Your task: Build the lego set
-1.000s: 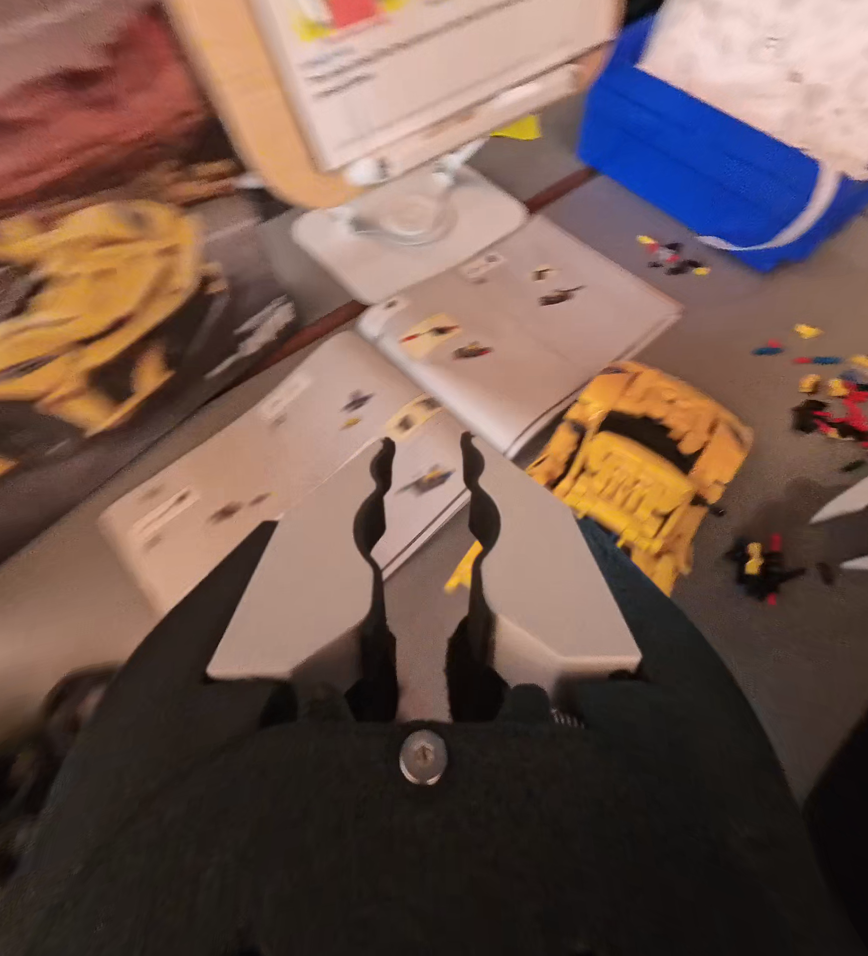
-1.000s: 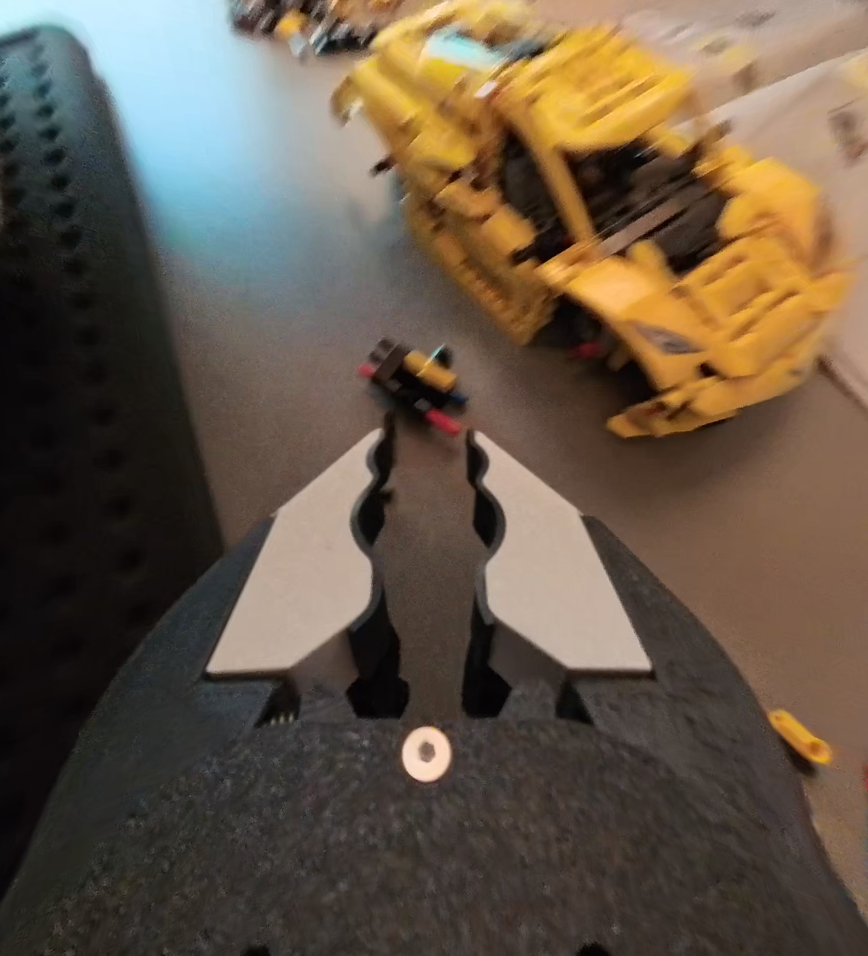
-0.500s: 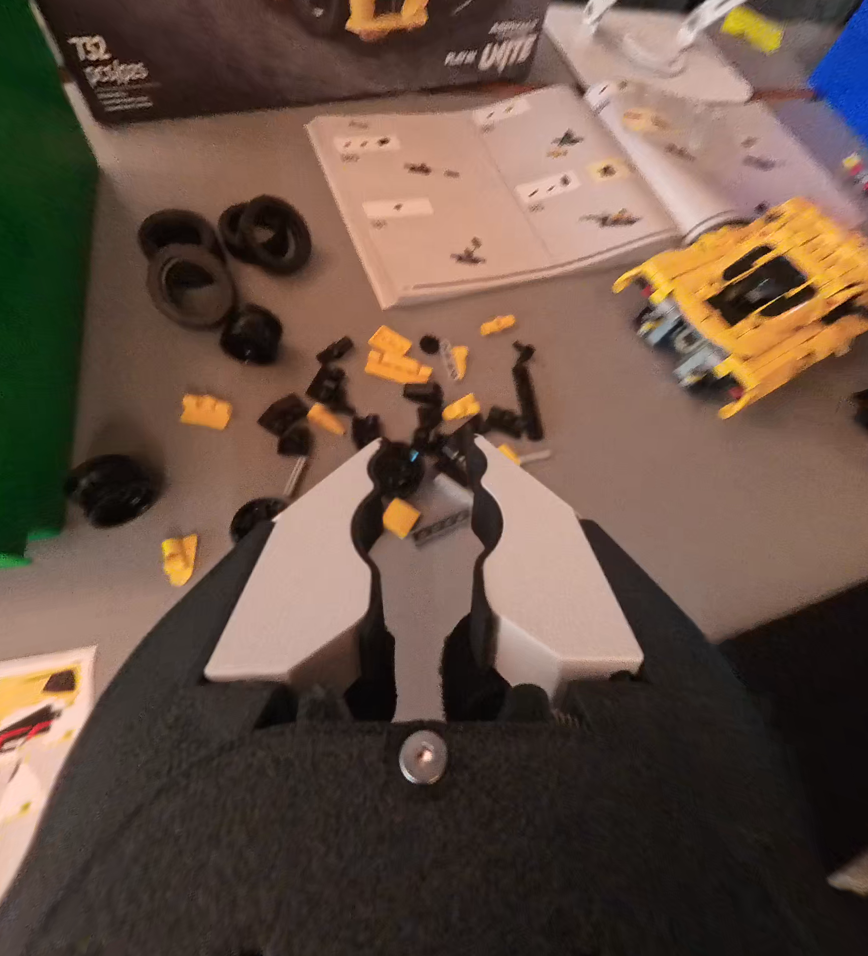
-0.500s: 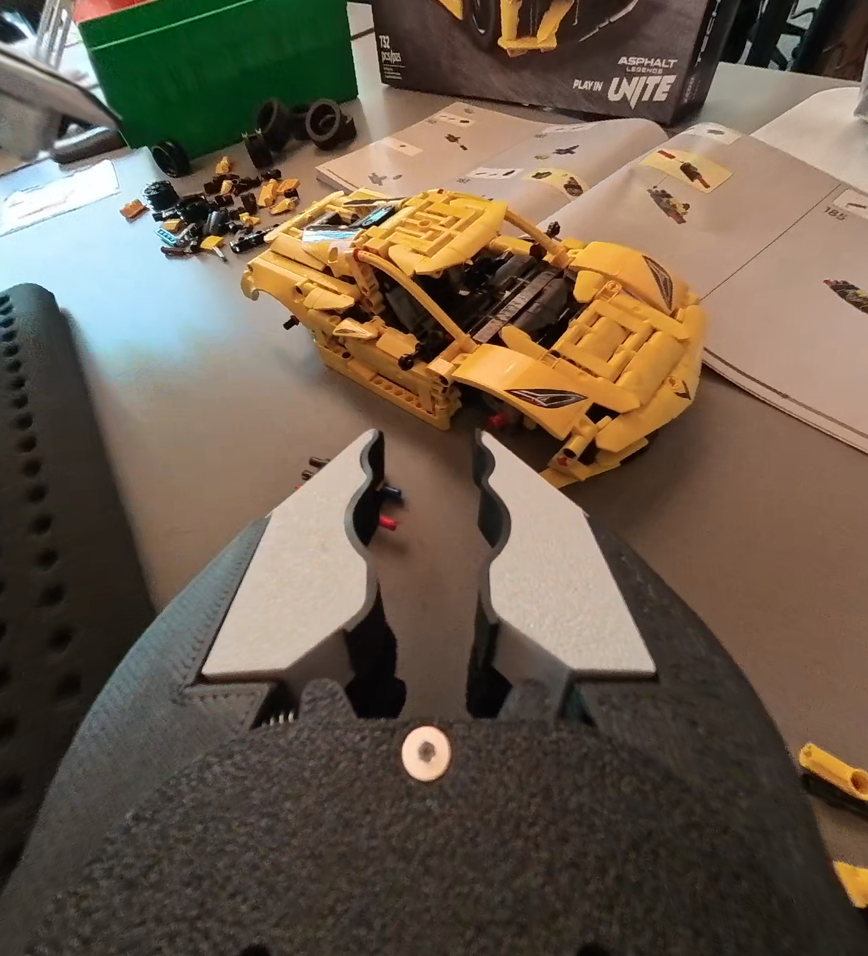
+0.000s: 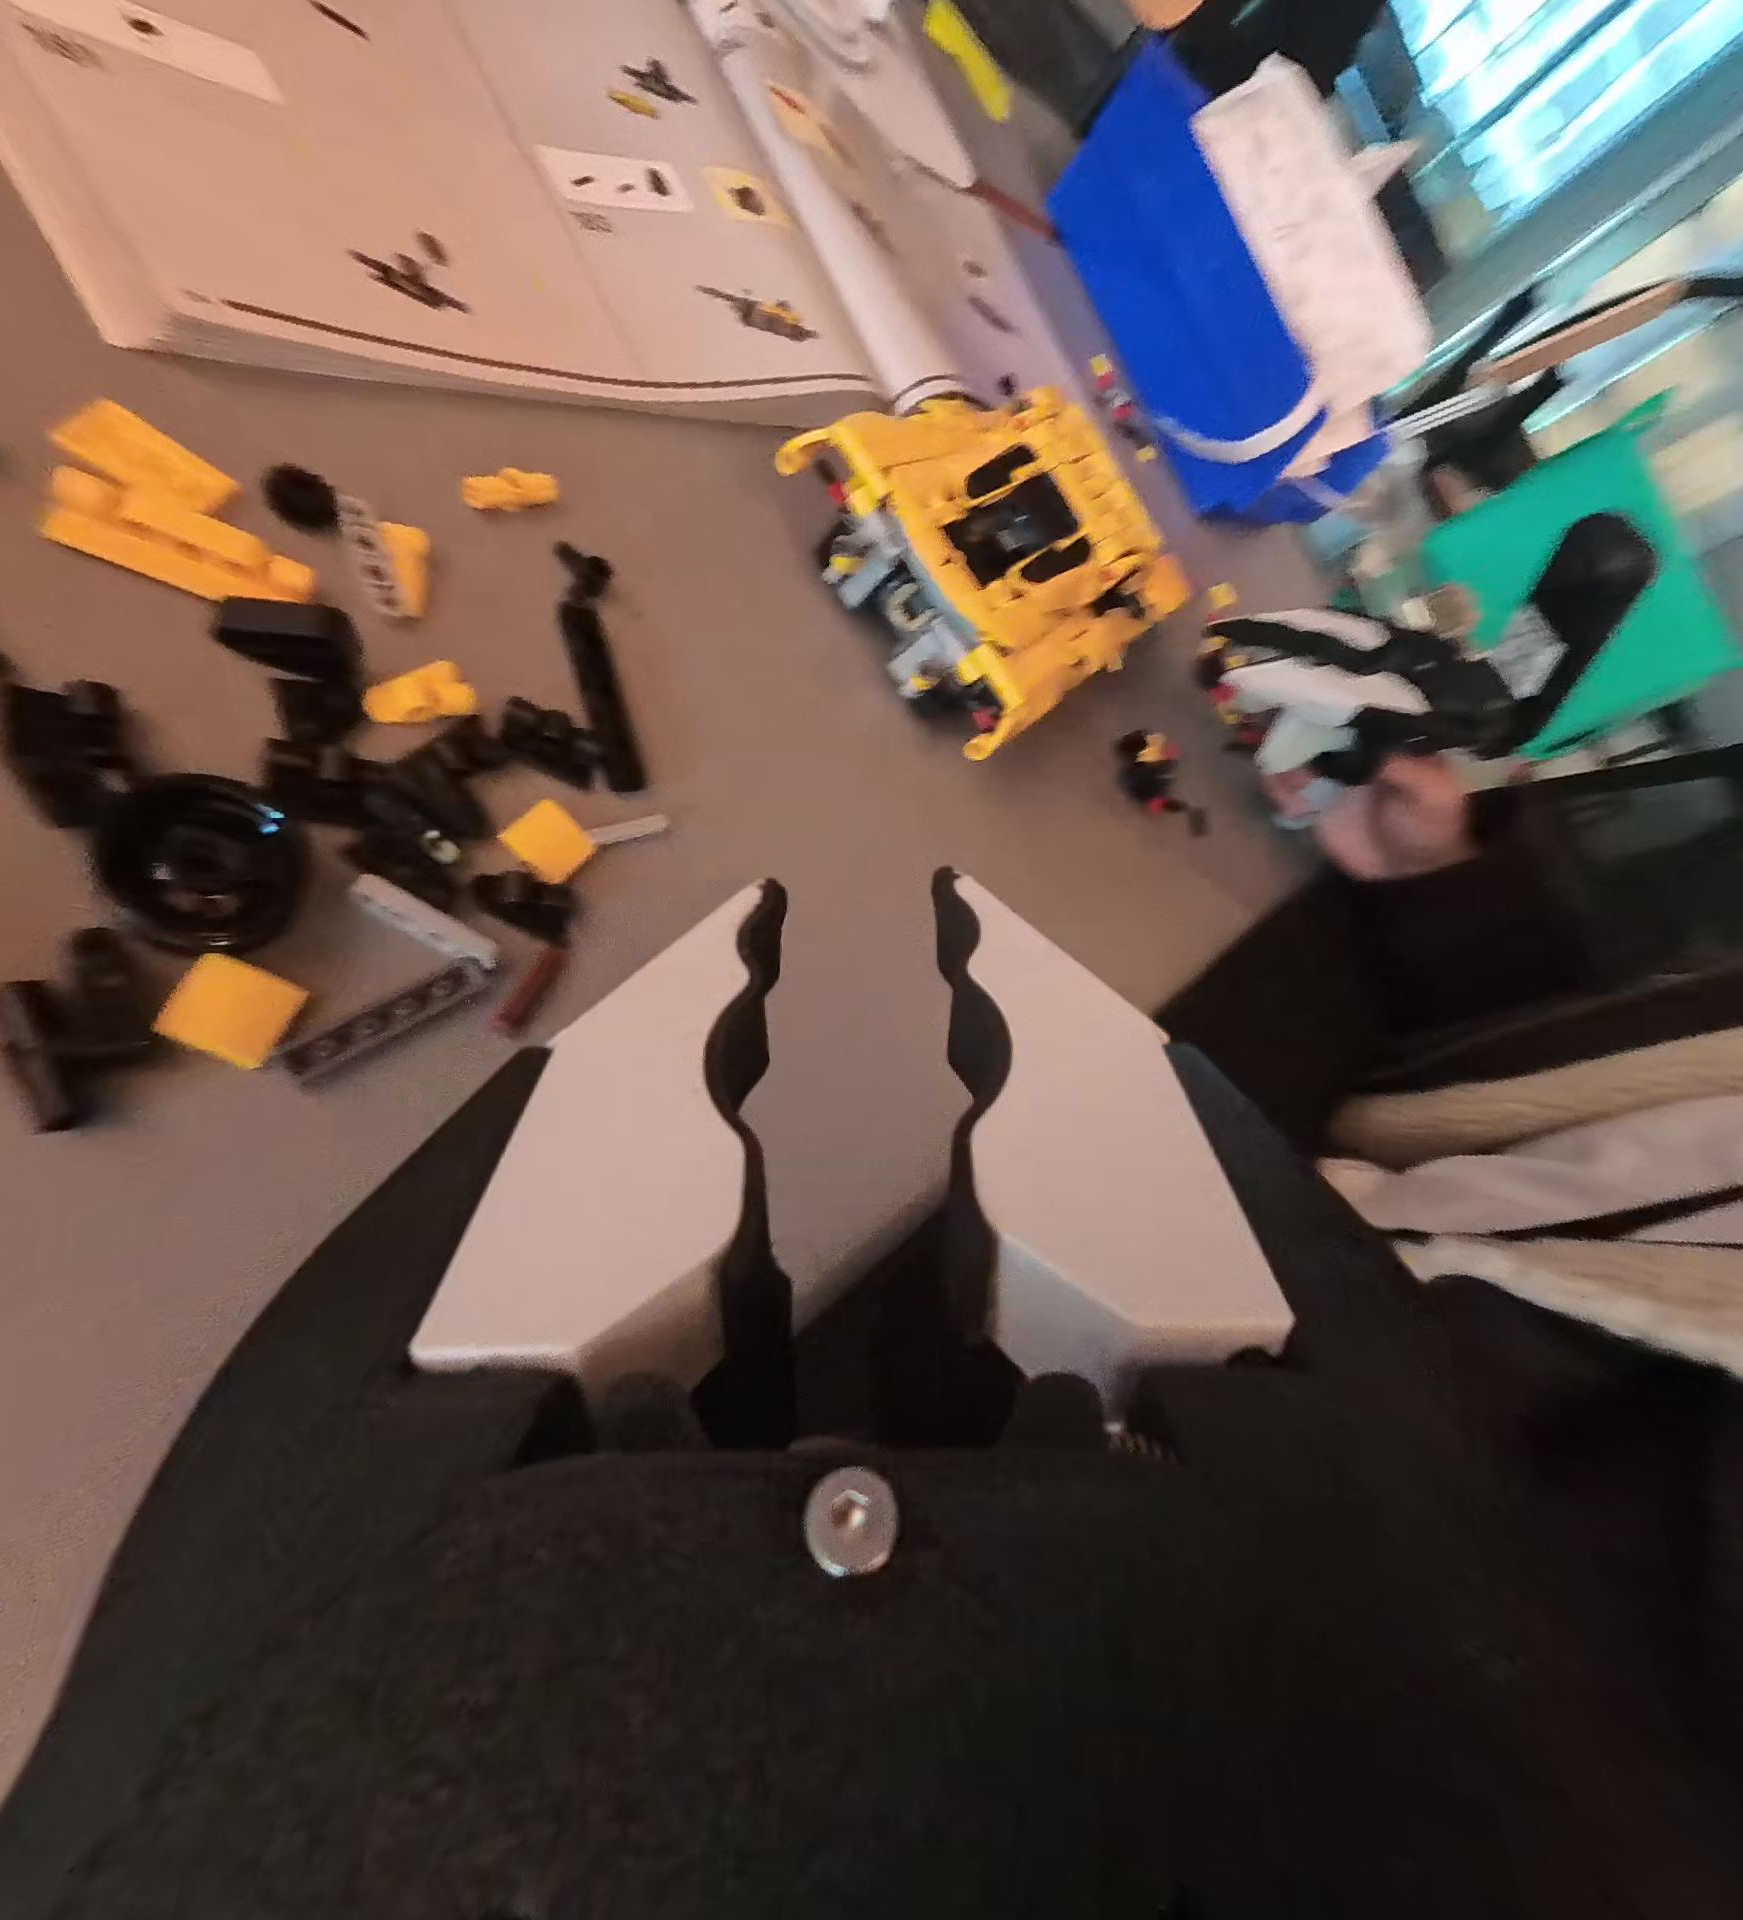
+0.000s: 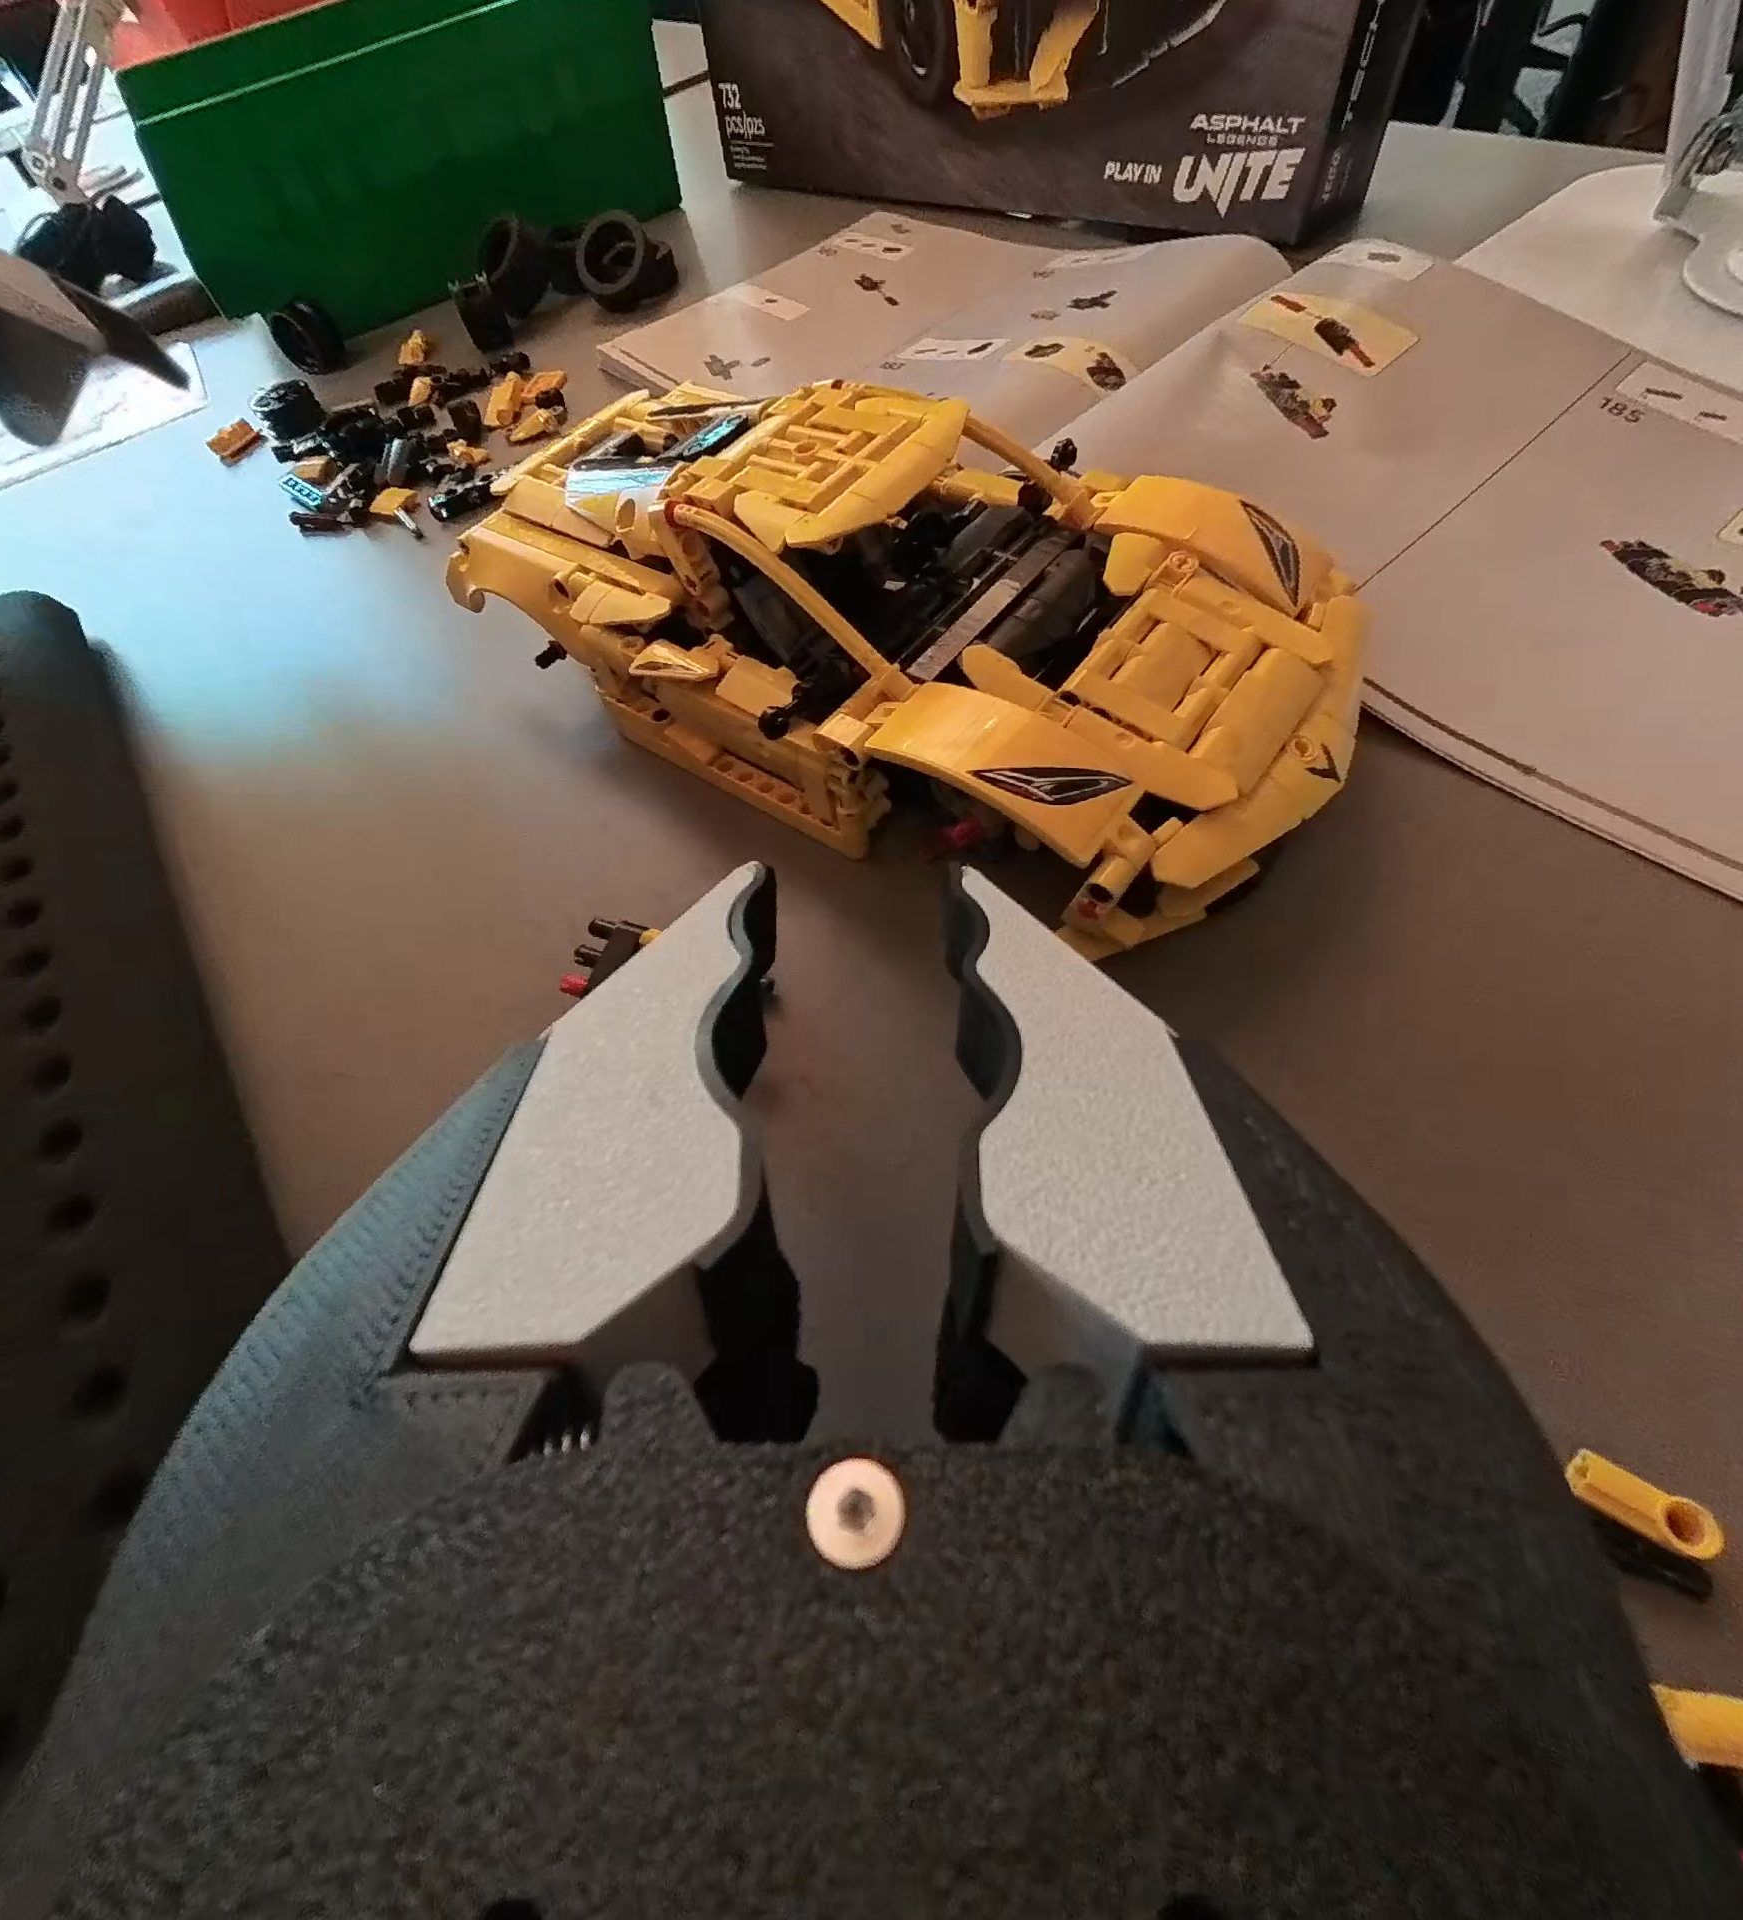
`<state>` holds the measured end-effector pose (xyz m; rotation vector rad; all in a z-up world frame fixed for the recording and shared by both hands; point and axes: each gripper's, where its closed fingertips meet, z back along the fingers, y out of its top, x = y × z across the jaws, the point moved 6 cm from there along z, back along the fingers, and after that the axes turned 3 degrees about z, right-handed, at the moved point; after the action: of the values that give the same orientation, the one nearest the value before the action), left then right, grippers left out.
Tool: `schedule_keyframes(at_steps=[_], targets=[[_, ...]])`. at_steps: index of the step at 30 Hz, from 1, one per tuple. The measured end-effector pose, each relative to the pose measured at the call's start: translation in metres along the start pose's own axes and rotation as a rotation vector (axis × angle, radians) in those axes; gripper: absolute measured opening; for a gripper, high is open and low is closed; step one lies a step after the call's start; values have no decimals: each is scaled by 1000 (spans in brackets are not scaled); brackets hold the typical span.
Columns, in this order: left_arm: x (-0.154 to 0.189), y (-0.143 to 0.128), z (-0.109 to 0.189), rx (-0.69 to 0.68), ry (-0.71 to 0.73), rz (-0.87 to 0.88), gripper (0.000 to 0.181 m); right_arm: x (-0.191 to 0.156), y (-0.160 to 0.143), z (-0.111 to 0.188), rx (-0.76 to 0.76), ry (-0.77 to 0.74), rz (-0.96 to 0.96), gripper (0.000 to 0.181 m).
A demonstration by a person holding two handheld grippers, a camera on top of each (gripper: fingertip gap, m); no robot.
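- Dark set box (image 6: 1043, 125), 12 o'clock in the right wrist view: bold white lettering low on its front, with small white print and a number at the left edge. All sharp.
- Open instruction booklet (image 6: 1469, 436), 1–2 o'clock: printed step and page numbers, readable. In the left wrist view (image 5: 431, 208), 11 o'clock, they are blurred.
- White sheet (image 6: 77, 416), 10 o'clock: print too small to read.

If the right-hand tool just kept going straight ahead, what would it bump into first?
Most likely the yellow car. The right tool is open and empty, aimed at the car's near side, with only bare table between. Depth is hard to judge; it might touch the table first.
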<state>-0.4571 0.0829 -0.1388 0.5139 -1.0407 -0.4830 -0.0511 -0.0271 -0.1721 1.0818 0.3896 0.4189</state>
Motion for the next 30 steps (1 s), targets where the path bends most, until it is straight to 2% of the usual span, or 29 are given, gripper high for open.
schedule_keyframes(at_steps=[3, 7, 10, 15, 19, 25, 30], targets=[[-4, 9, 9, 92, 12, -50, 23, 0, 0, -1, -5, 12, -6, 31], [-25, 15, 25, 181, 221, -215, 26, -1, -1, -2, -11, 18, -4, 31], [-46, 14, 38, 91, 407, -210, 27, -1, -2, -2, -16, 21, -7, 31], [-66, 20, 58, -7, 494, -167, 27, 0, -4, -3, -29, 23, -8, 31], [-85, 28, 76, -64, 656, -220, 28, 0, -5, -3, -34, 21, -14, 31], [-94, 29, 81, -87, 671, -230, 28, 3, -3, -2, -13, 20, -32, 29], [-86, 27, 71, -95, 612, -258, 28, 7, 0, -2, -2, 16, -48, 29]])
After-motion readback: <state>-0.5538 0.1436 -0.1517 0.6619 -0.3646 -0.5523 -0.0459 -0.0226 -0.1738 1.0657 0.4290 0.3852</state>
